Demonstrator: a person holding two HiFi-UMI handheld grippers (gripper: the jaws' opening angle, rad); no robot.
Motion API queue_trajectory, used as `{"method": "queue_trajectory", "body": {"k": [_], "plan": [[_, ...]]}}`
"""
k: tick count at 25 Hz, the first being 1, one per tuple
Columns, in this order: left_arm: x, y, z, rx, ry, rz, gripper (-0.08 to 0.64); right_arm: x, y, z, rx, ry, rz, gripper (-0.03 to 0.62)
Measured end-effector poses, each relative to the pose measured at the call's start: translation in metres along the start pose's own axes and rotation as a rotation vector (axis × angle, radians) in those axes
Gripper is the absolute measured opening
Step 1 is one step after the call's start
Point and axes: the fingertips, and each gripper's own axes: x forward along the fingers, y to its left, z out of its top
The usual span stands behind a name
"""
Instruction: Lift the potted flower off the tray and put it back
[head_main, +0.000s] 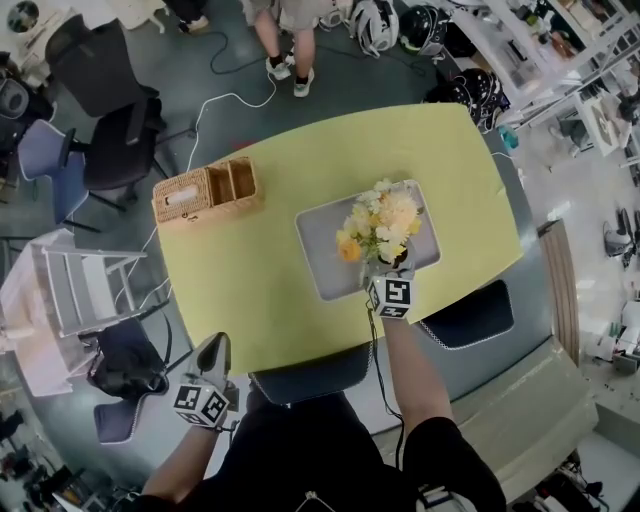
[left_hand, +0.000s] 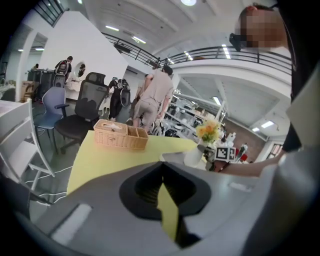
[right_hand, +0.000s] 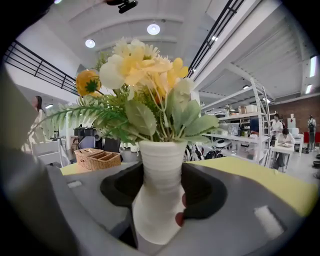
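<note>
The potted flower (head_main: 383, 222) is a bunch of yellow and white blooms in a white ribbed vase (right_hand: 158, 190). It stands over the grey tray (head_main: 322, 245) on the yellow-green table (head_main: 250, 290). My right gripper (head_main: 392, 268) is shut on the vase from the near side, its dark pads (right_hand: 202, 192) pressing both flanks. Whether the vase's base touches the tray is hidden. My left gripper (head_main: 213, 352) hangs off the table's near-left edge, jaws together, holding nothing. From there the flower (left_hand: 209, 131) shows far off at right.
A wicker basket (head_main: 205, 190) with compartments sits at the table's far left. Office chairs (head_main: 110, 100) and a white rack (head_main: 75, 285) stand left of the table. A dark chair (head_main: 470, 315) is tucked at the near right edge. A person (head_main: 285, 40) stands beyond the table.
</note>
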Motion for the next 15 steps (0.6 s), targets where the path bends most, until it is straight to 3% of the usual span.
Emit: {"method": "queue_trajectory", "body": {"k": [4, 15], "plan": [[-0.003, 0.001, -0.002, -0.002, 0.001, 0.004, 0.008, 0.001, 0.005, -0.004, -0.022, -0.005, 0.007, 0.244], [-0.032, 0.006, 0.008, 0.001, -0.039, 0.008, 0.008, -0.005, 0.000, 0.001, 0.030, -0.013, -0.011, 0.291]]}}
